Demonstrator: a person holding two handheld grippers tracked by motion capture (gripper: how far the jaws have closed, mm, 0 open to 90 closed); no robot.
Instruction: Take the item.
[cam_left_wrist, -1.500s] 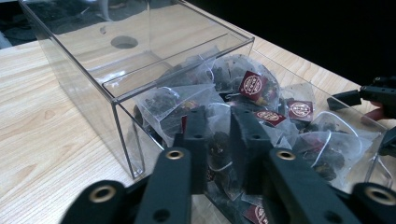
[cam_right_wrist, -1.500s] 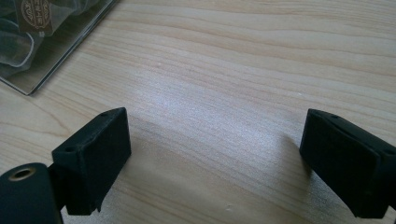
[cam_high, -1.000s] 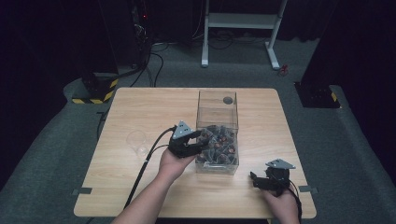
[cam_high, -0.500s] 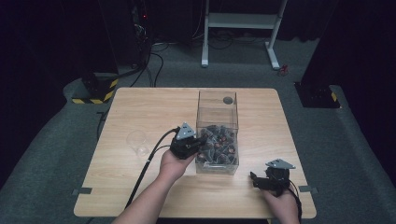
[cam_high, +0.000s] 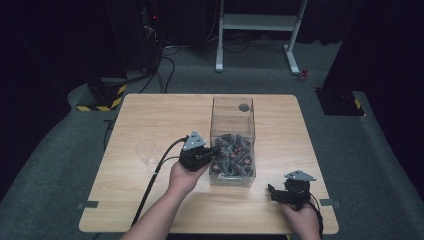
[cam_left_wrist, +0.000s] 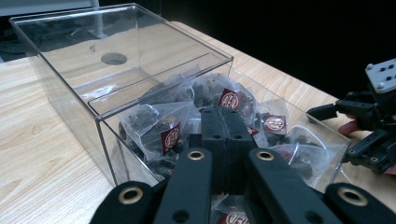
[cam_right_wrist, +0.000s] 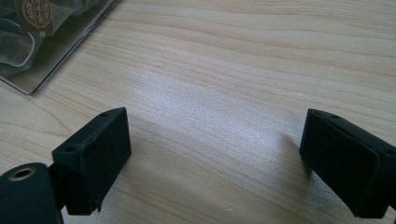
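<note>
Sachets, clear and pyramid-shaped with dark tea and small maroon labels (cam_left_wrist: 170, 135), fill the near half of the tall clear plastic box (cam_high: 232, 141) on the light wooden counter (cam_high: 150, 120), and that heap lies straight ahead of my left claw (cam_left_wrist: 223, 122), all around its tip. Its jaws have just been closing and now stand clenched, pad against pad, buried among the bags; I cannot tell whether a fold of sachet is pinched between them. The box's long axis runs away from me, and its lid with the round hole (cam_left_wrist: 114, 58) covers the far half beyond the claw. The sachets point every way, with no shared axis. My right claw (cam_right_wrist: 215, 154) rests released, jaws wide over bare wood, the box off ahead and to its left. An empty clear cup (cam_high: 146, 151) stands to the left of my left claw, the nearer of the two, so I judge a lift and a swing left comes next.
</note>
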